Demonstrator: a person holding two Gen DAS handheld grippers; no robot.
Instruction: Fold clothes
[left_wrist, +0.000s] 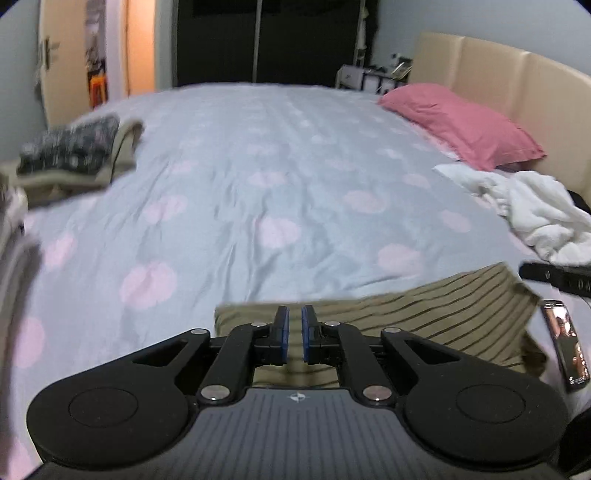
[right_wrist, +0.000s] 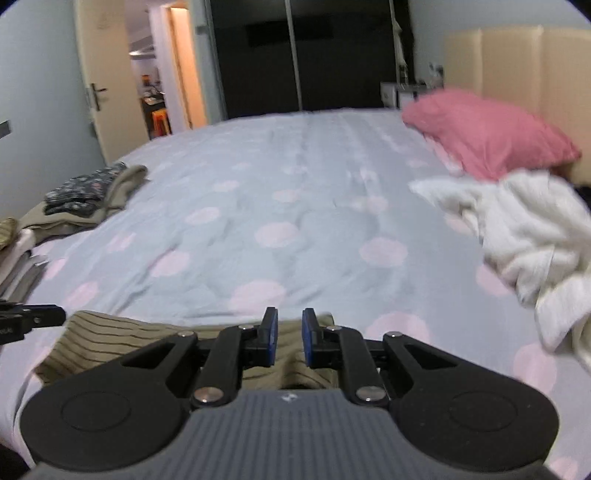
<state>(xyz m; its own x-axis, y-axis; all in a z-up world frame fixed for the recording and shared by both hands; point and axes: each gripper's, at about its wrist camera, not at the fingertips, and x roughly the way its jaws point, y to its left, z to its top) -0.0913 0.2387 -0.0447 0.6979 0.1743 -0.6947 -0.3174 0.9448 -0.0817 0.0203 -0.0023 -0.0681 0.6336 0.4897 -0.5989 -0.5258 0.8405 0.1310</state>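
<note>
An olive garment with dark stripes (left_wrist: 424, 314) hangs lifted over the near edge of the bed, stretched between both grippers. My left gripper (left_wrist: 294, 314) is shut on its left top edge, and striped cloth shows between the blue pads. In the right wrist view the same garment (right_wrist: 110, 336) runs off to the left. My right gripper (right_wrist: 290, 317) is shut on a bunched fold of it, its pads a little apart around the cloth. One black finger of the right gripper (left_wrist: 554, 275) shows at the left view's right edge.
The bed has a grey sheet with pink dots (left_wrist: 277, 166). A crumpled white garment (left_wrist: 535, 210) lies at the right below a pink pillow (left_wrist: 461, 125). A folded stack of clothes (left_wrist: 74, 155) sits at the far left. A phone (left_wrist: 565, 343) lies beside the striped garment.
</note>
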